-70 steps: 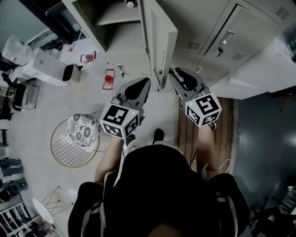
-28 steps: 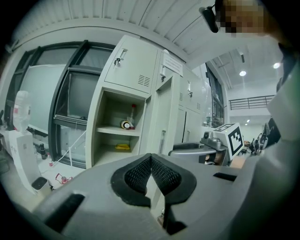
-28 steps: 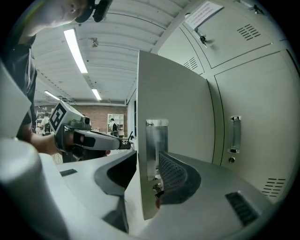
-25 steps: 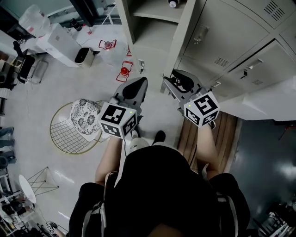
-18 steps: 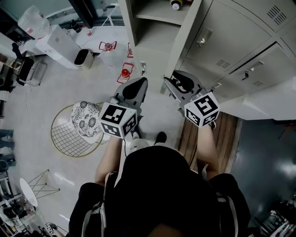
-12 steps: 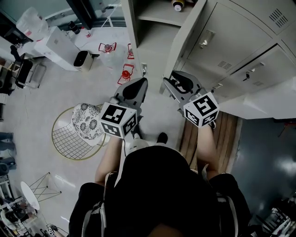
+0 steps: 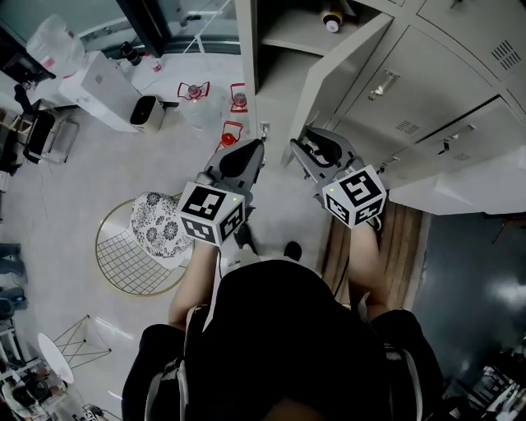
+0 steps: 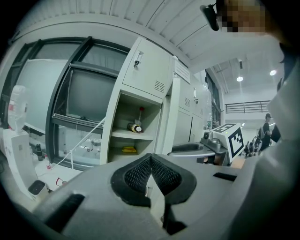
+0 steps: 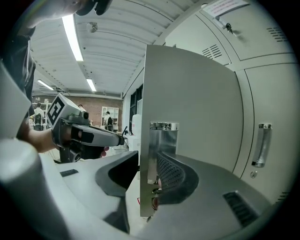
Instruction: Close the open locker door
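Note:
The grey locker door [image 7: 345, 70] stands ajar, hinged at the right of the open compartment [image 7: 279, 49], where a bottle [image 7: 332, 20] lies on a shelf. My right gripper [image 7: 300, 152] is at the door's lower free edge. In the right gripper view the door [image 9: 197, 108] and its metal latch plate [image 9: 159, 154] sit between the closing jaws of the right gripper [image 9: 147, 173]; one pad lies close against the plate, and I see no firm squeeze. My left gripper [image 7: 251, 152] hovers to the left of the door, shut and empty [image 8: 151, 161], facing the open compartment [image 8: 133, 136].
Closed lockers [image 7: 427, 74] run to the right of the door. A wire chair with a patterned cushion [image 7: 156, 234] stands at the left, with red items [image 7: 233, 129] and a white box [image 7: 99, 82] on the floor. A wooden mat [image 7: 394, 247] lies under the right arm.
In the head view the locker and door have shifted right, and the door leans further from the compartment's left wall. Both grippers keep their places, the right one at the door's edge.

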The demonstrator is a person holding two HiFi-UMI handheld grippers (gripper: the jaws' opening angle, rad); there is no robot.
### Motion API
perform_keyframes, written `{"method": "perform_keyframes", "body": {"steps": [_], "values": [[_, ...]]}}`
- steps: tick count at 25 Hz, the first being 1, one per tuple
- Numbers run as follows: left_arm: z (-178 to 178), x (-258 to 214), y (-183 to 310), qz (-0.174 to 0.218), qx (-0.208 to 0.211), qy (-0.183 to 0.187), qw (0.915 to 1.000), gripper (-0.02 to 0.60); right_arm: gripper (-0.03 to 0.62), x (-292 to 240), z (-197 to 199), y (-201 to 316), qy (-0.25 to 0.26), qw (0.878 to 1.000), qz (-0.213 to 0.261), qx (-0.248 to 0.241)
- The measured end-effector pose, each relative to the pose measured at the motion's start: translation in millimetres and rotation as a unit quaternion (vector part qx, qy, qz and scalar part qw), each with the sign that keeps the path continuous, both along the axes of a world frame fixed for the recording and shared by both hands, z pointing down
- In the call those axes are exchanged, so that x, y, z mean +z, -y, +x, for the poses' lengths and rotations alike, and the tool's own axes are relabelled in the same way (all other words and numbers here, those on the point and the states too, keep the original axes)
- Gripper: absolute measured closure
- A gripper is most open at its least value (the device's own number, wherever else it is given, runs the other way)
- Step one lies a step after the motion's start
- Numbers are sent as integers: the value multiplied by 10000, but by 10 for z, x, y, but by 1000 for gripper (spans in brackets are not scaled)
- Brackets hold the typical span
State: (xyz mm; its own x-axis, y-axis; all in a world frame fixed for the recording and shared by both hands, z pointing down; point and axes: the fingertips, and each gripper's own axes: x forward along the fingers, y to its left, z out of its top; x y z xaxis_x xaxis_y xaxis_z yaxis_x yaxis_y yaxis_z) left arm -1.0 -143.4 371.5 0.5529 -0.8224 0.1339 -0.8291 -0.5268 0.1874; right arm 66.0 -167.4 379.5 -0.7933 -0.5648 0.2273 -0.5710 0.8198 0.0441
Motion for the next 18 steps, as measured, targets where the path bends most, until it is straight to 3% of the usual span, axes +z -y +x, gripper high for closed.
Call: {"method": "perform_keyframes", "body": {"steps": [18], "values": [[-940, 12, 529, 85, 239, -85, 9996, 565, 485, 6, -707, 664, -168, 9972, 101, 718]]}}
